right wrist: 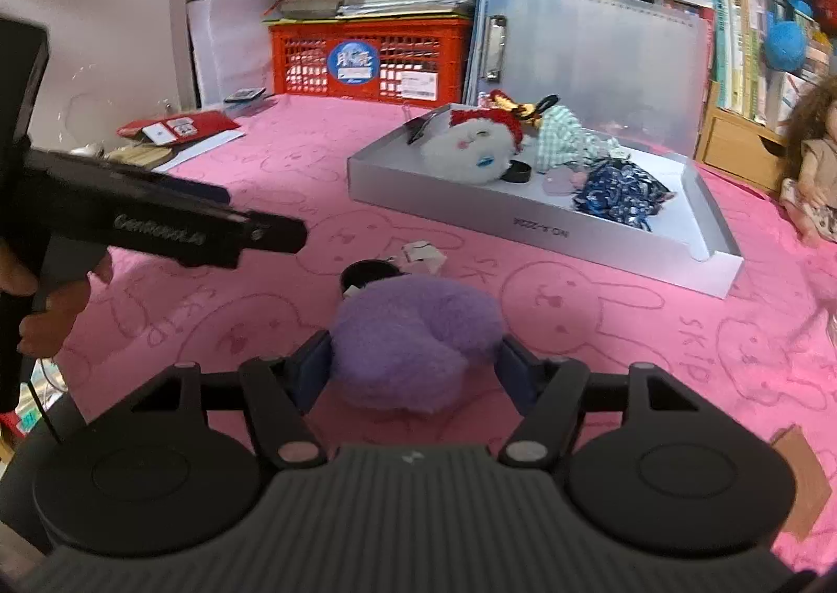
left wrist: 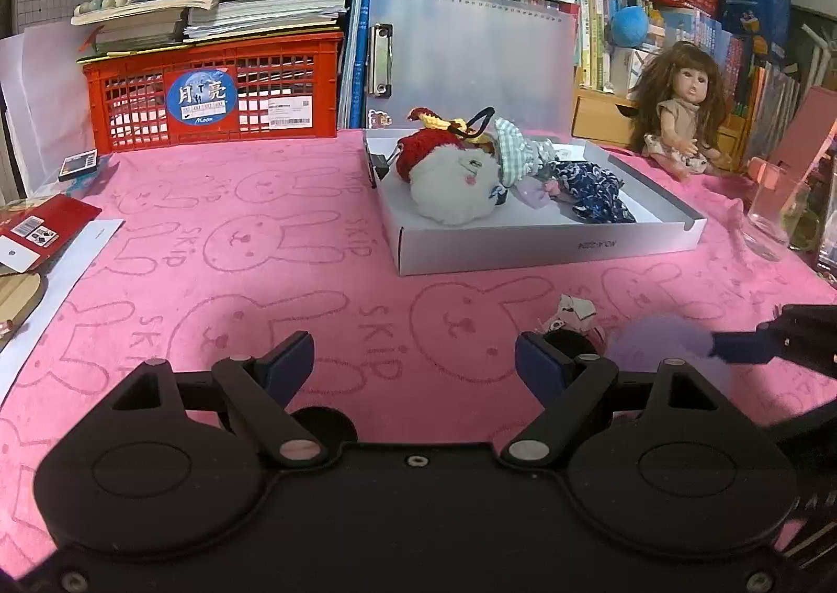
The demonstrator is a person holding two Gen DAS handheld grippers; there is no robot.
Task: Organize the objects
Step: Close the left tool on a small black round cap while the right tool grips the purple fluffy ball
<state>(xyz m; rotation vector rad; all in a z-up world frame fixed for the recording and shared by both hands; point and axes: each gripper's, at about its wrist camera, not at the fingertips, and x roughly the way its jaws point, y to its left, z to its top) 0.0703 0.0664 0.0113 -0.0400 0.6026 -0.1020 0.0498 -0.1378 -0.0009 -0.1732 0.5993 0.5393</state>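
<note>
A fluffy purple pompom (right wrist: 413, 336) lies on the pink bunny cloth, between the two fingers of my right gripper (right wrist: 414, 367), whose pads touch its sides. It shows blurred in the left wrist view (left wrist: 664, 347). A black hair tie with a white bow (right wrist: 397, 263) lies just beyond it. A white shallow box (left wrist: 549, 247) holds a grey plush with a red hat (left wrist: 455, 185), a checked cloth and a blue patterned scrunchie (left wrist: 591, 190). My left gripper (left wrist: 413, 362) is open and empty over the cloth, left of the pompom.
A red crate (left wrist: 214, 96) under stacked books stands at the back left. A doll (left wrist: 680, 116) sits at the back right beside a glass (left wrist: 769, 216). Red cards and papers (left wrist: 36, 232) lie at the left edge. A translucent clipboard (left wrist: 471, 54) leans behind the box.
</note>
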